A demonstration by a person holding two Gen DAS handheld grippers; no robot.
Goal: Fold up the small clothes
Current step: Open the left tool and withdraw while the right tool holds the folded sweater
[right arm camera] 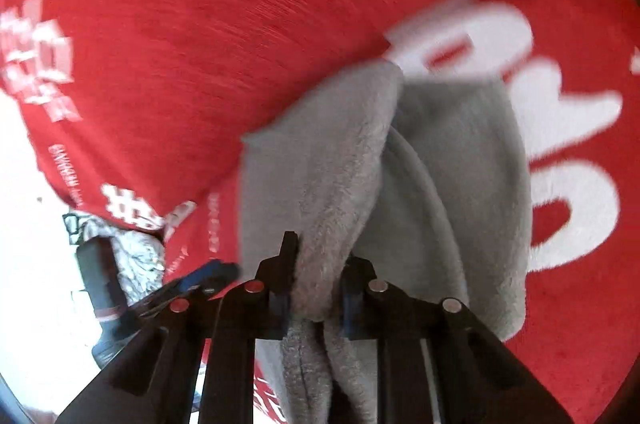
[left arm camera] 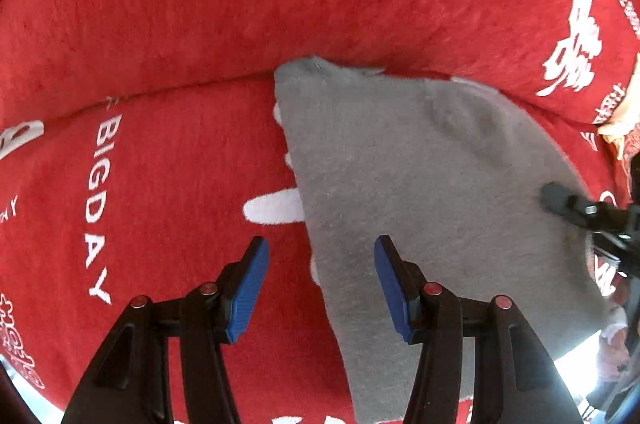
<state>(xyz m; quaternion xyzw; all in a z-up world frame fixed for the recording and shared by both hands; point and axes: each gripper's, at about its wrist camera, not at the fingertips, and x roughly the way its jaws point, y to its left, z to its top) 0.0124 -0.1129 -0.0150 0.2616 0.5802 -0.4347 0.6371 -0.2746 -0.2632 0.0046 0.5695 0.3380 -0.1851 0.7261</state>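
Note:
A small grey fleece garment [left arm camera: 420, 184] lies on a red blanket [left arm camera: 180, 164] with white lettering. My left gripper [left arm camera: 322, 284] is open and empty just above the garment's left edge, one blue pad over the blanket and one over the grey cloth. My right gripper [right arm camera: 318, 280] is shut on a bunched fold of the grey garment [right arm camera: 320, 184] and holds it raised off the blanket. The right gripper's dark fingertip shows at the garment's right edge in the left wrist view [left arm camera: 560, 202].
The red blanket [right arm camera: 200, 44] covers the whole surface, with a raised fold along the back [left arm camera: 280, 4]. A dark cylindrical object [right arm camera: 102, 288] and patterned cloth lie at the blanket's left edge in the right wrist view, which is motion-blurred.

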